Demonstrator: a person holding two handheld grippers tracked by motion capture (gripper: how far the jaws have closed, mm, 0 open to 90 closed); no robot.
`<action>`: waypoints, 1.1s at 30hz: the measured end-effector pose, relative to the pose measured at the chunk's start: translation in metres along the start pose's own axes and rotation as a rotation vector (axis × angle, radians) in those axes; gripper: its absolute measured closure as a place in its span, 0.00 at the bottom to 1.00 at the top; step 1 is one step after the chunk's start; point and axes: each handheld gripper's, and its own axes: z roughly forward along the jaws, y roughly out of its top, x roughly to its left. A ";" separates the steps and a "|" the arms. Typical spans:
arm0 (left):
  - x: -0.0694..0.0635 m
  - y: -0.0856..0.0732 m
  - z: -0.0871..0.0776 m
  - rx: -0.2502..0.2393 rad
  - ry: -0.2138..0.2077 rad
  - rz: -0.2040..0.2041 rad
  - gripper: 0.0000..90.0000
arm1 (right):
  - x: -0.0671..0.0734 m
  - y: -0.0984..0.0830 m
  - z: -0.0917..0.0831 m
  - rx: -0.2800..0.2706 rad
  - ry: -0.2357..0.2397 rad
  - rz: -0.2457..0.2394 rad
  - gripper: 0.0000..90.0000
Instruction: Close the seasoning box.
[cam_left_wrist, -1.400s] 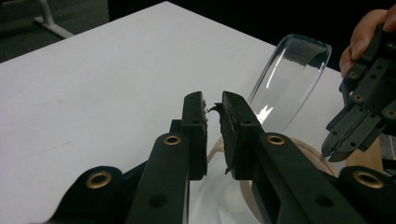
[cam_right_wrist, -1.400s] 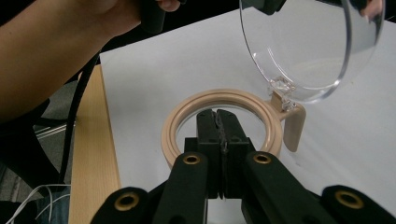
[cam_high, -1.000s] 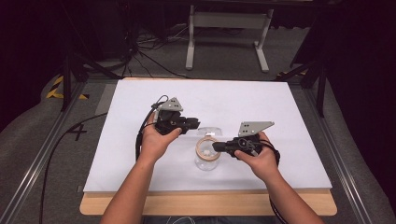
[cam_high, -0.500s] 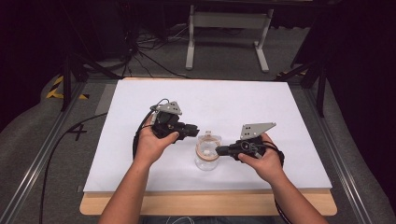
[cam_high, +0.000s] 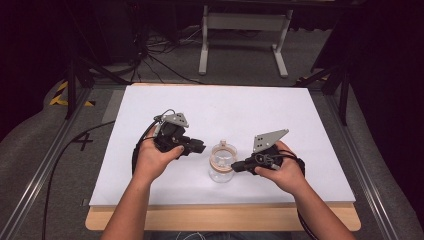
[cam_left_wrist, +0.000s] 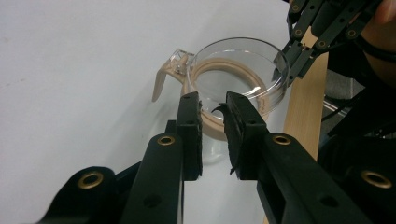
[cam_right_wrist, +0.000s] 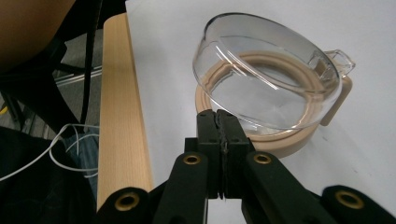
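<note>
Left claw (cam_high: 200, 147) withdrawn, clasp (cam_left_wrist: 164, 77) visible close-up

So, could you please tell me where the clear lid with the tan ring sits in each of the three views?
High view: clear lid just below centre, between the two hands, on the white sheet.
Left gripper view: upper centre, just beyond the left tongs.
Right gripper view: upper right, beyond the shut right tongs.
Shared landmark: the lid's tan ring.

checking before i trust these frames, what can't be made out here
- High view: the clear container is too small to show how the right gripper grips.
- Right gripper view: the shut jaws hide the rim of the container where they meet it.
- Left gripper view: the left gripper covers the container's near wall.
</note>
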 end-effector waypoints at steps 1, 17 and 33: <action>0.000 -0.001 0.000 0.006 0.004 0.000 0.85 | 0.000 0.001 0.000 0.016 0.002 -0.008 1.00; 0.002 -0.005 0.001 0.037 -0.009 -0.025 0.83 | -0.006 -0.001 -0.005 0.085 0.031 0.001 1.00; 0.007 -0.016 -0.020 -0.081 0.152 -0.072 0.68 | -0.022 -0.001 -0.054 -0.113 -0.090 0.053 0.74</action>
